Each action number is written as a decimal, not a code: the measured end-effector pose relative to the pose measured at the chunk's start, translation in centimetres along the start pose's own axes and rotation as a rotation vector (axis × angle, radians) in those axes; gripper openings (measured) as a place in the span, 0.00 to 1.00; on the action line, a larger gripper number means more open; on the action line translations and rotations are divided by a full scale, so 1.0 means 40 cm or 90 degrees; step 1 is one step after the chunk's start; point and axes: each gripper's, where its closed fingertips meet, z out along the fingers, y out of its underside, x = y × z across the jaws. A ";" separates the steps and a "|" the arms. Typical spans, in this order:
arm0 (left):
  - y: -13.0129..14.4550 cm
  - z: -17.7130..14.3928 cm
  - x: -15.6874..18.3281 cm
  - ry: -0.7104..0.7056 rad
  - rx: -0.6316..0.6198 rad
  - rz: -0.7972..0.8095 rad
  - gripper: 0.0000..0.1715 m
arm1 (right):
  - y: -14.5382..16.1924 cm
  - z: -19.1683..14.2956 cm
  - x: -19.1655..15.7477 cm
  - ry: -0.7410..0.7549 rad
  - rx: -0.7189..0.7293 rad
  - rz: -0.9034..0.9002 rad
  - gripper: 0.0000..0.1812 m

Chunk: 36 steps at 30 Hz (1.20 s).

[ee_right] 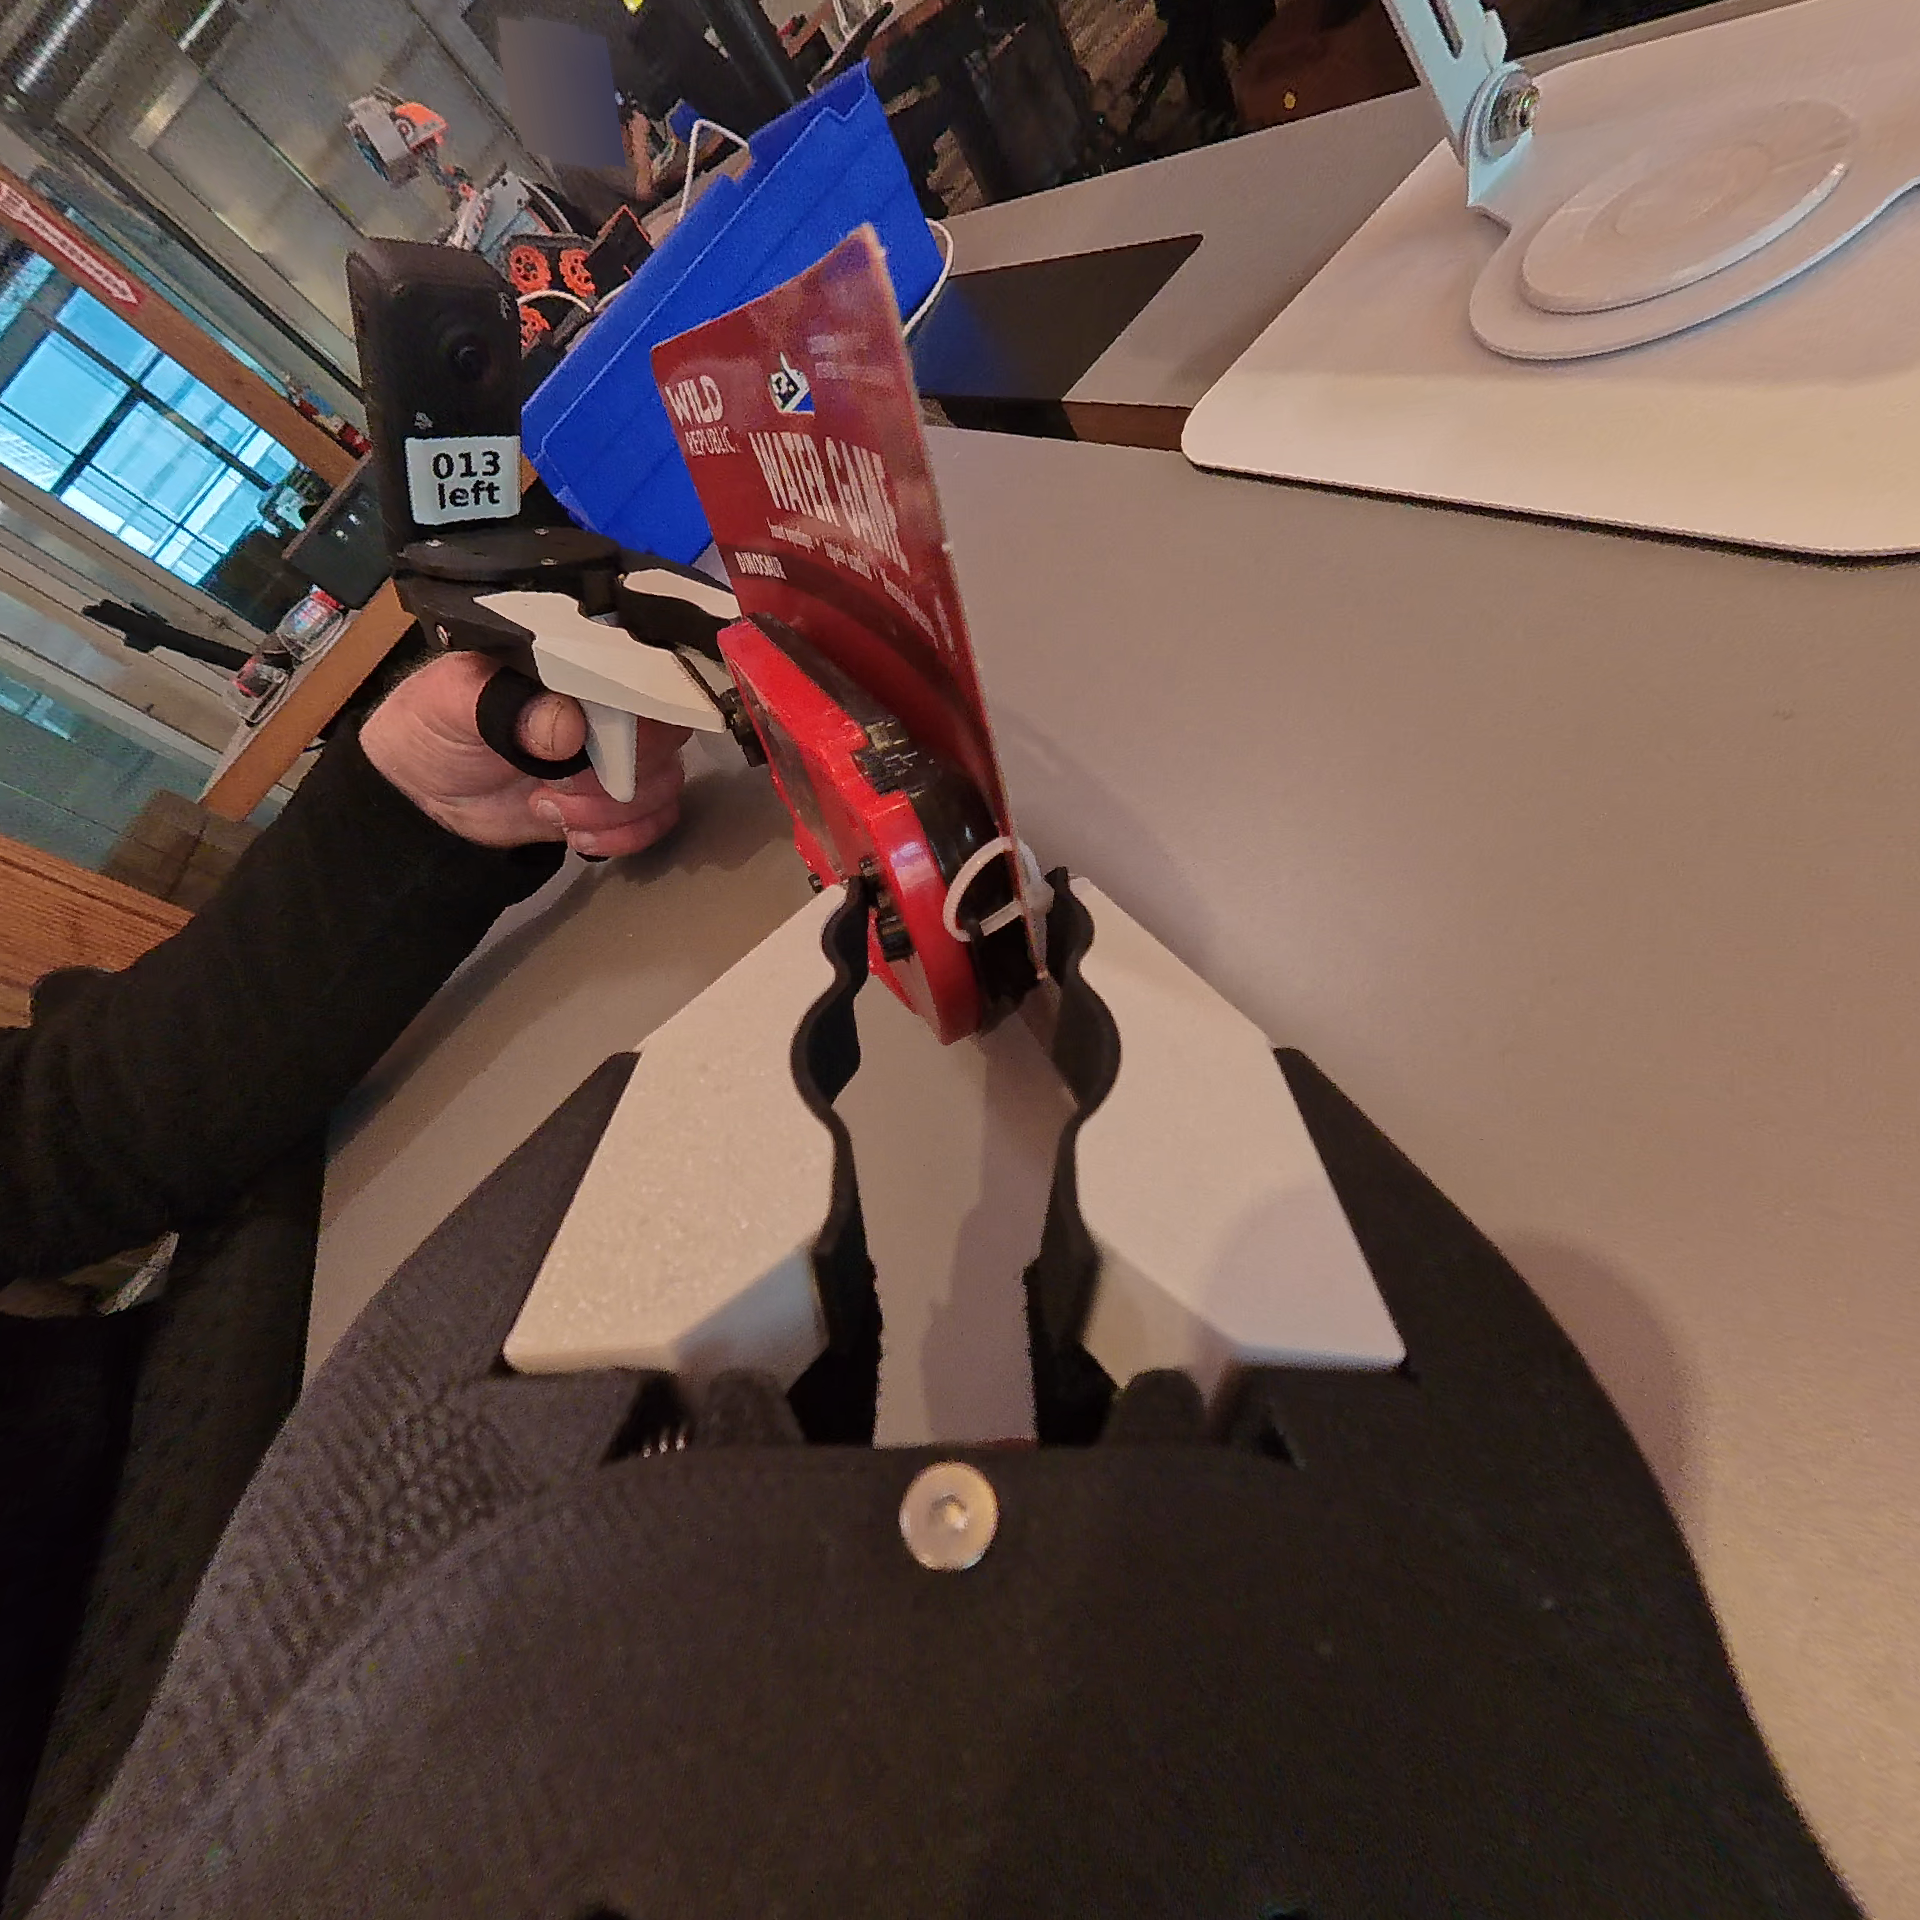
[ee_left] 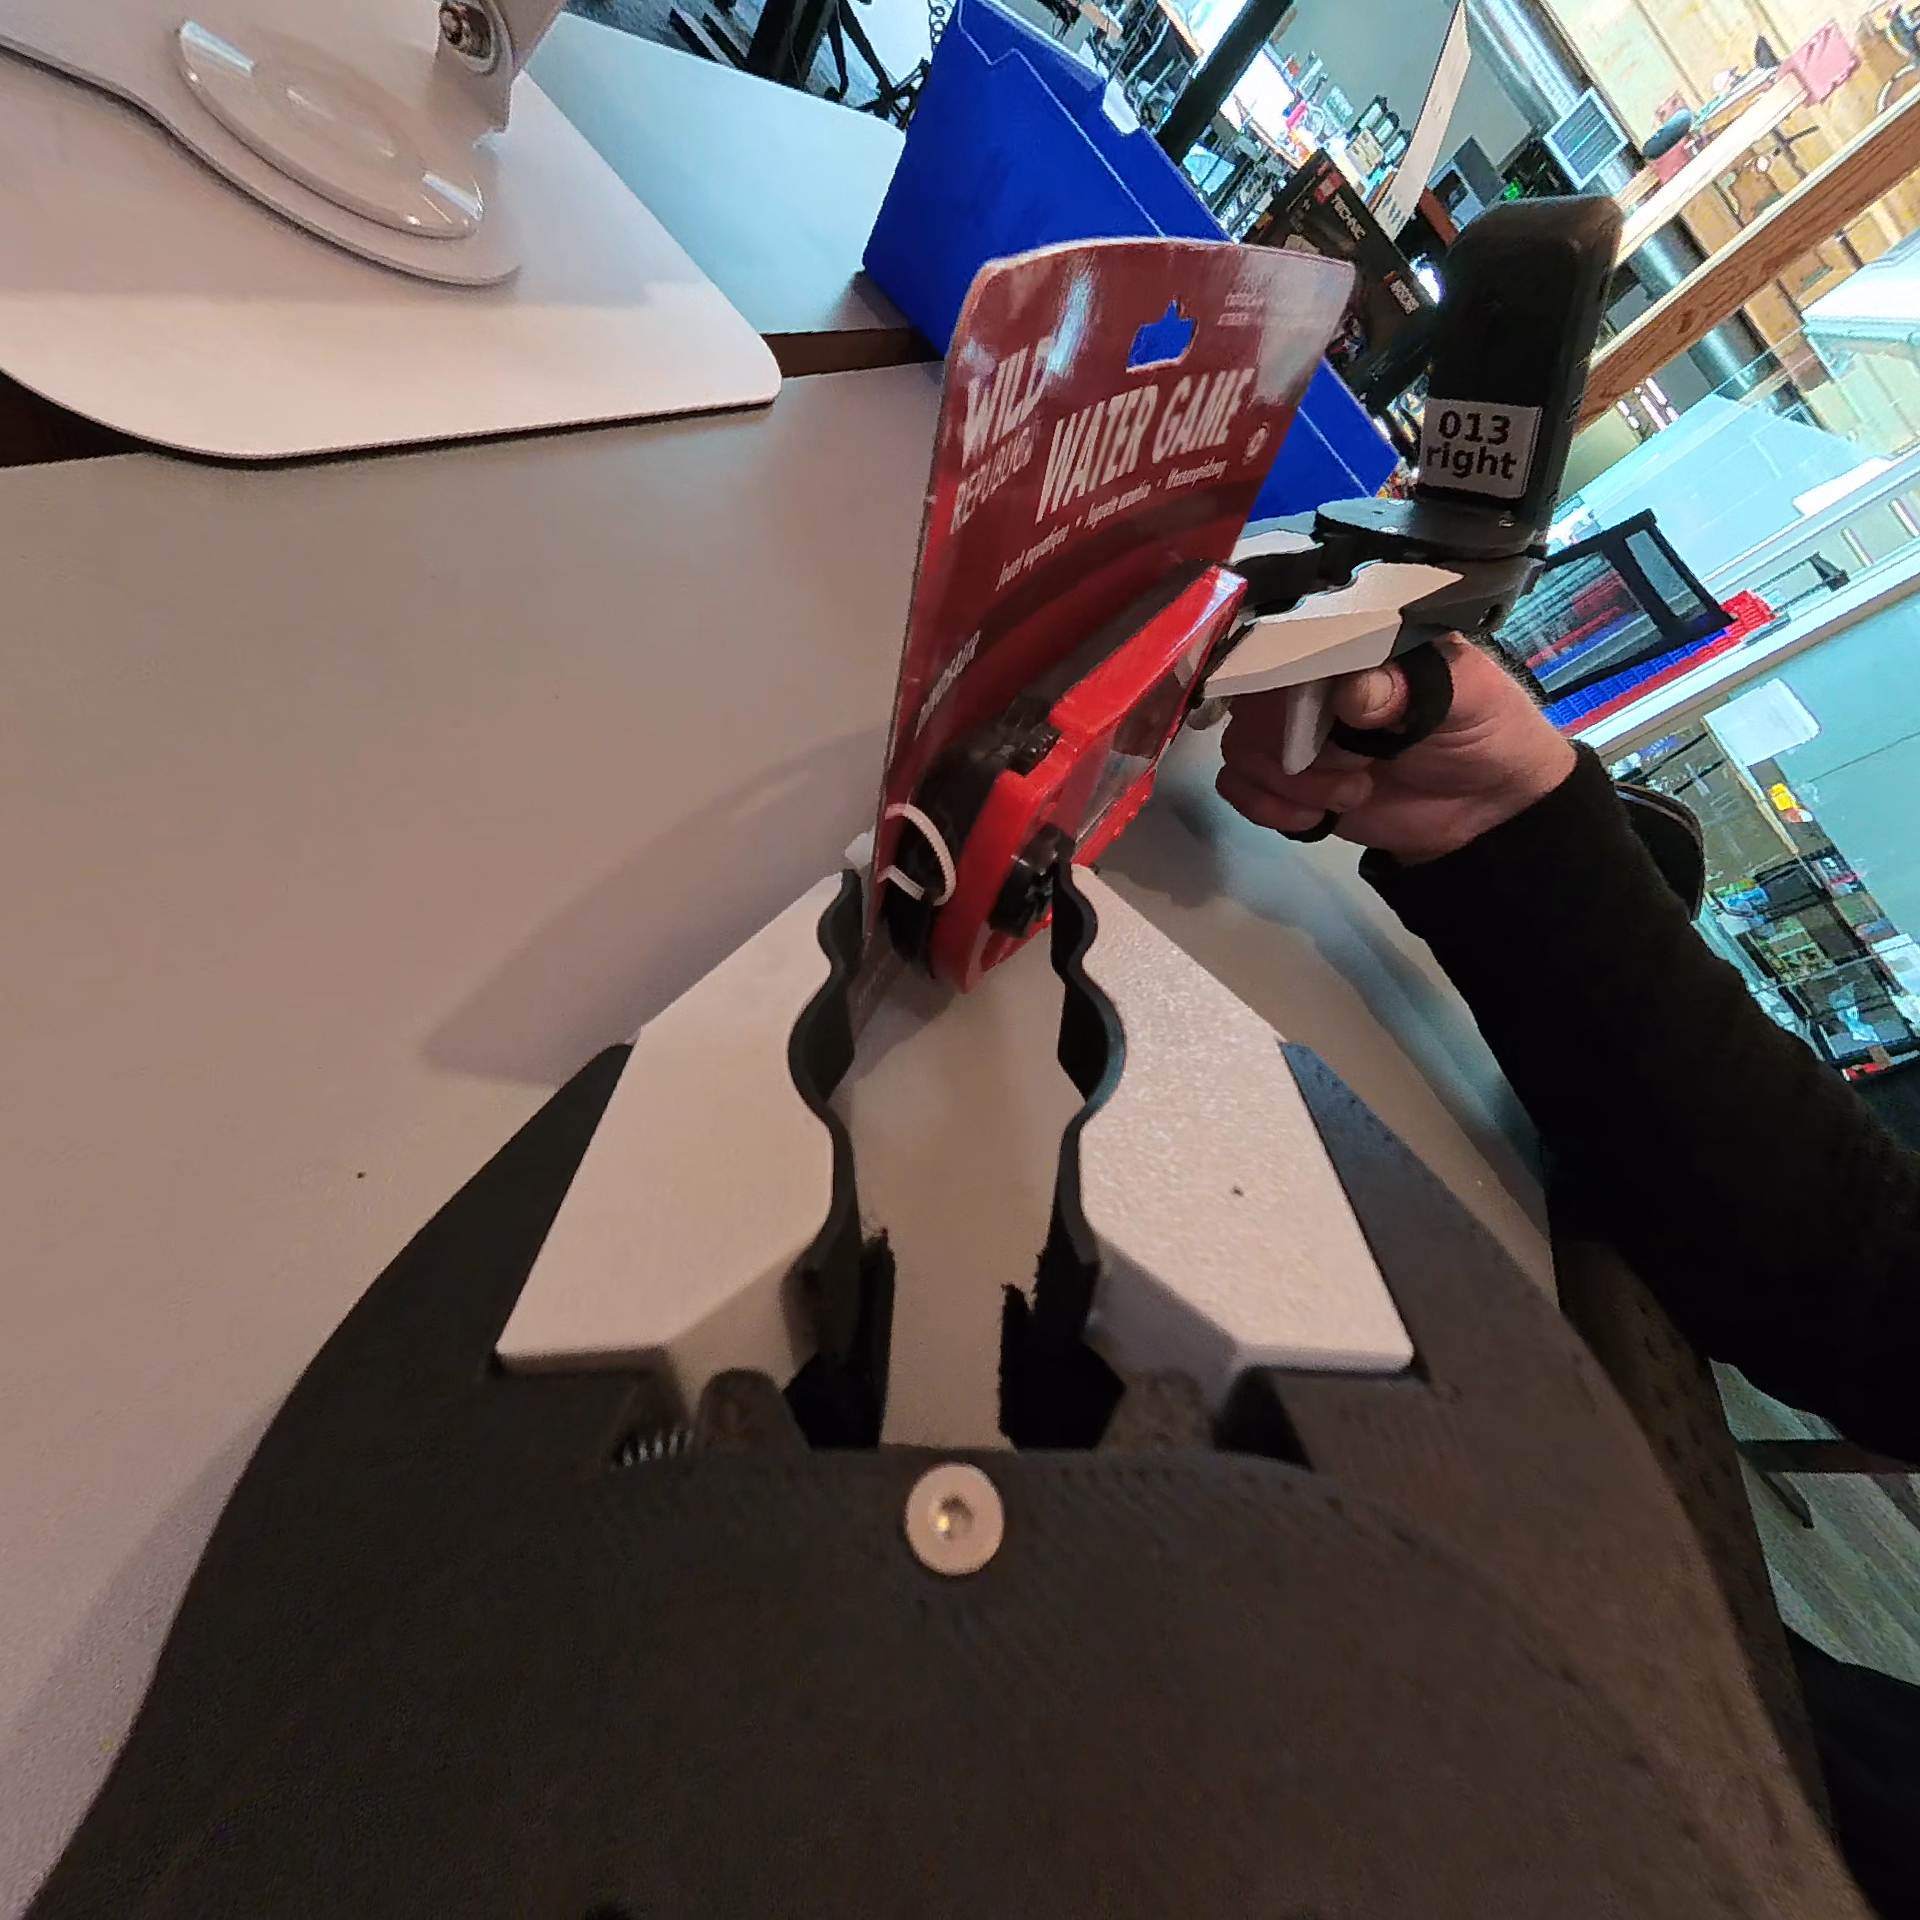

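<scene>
Pinching opposite ends of the carded red water game toy, left tool and right tool should grip evenly above the bench.

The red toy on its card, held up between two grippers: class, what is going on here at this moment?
A person holds a two-finger gripper in each hand, and both are clamped on one red carded toy above a grey table. The left gripper pinches one end of the red plastic case and its backing card; the right gripper pinches the opposite end. The card stands roughly upright between them. Behind it are a blue bin and a white stand base.
</scene>
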 end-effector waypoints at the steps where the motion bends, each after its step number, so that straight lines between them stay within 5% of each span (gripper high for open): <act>1: 0.001 0.001 0.000 -0.001 -0.001 0.001 0.20 | 0.000 0.000 0.001 -0.001 0.003 0.002 0.18; 36: -0.004 0.007 0.020 -0.014 -0.009 0.034 0.19 | 0.032 -0.001 0.021 0.029 -0.043 -0.010 0.24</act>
